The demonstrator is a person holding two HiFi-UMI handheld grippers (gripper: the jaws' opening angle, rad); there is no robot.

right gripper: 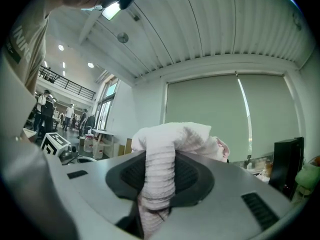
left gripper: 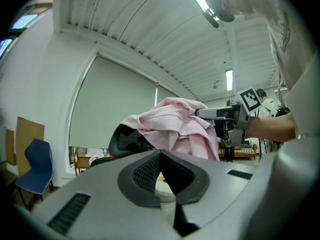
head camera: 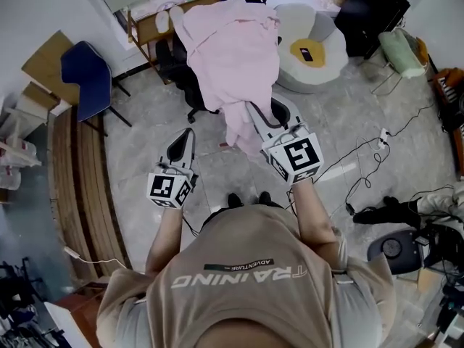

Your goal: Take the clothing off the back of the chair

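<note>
The pink shirt is lying draped over the back of the black office chair. Most of it is heaped over the top of the backrest, and one tail is trailing down and toward the person. The cloth's long axis is running from the chair top to that near hem, roughly in line with the right gripper.

The right gripper is clamping that tail. In the right gripper view a ribbed fold of the shirt is sitting pinched between the dark pads, and the rest is bunching up beyond the tips.

The left gripper is holding nothing, with its jaws closed tip to tip. It is sitting to the left of the hanging cloth, apart from it and level with the other gripper. From its camera the shirt is lying ahead and to the right.

The right gripper is the nearer one, so lifting the garment clear probably depends on it. Whether any cloth is snagging behind the backrest is hard to tell.

A blue chair is standing well off to the left.
</note>
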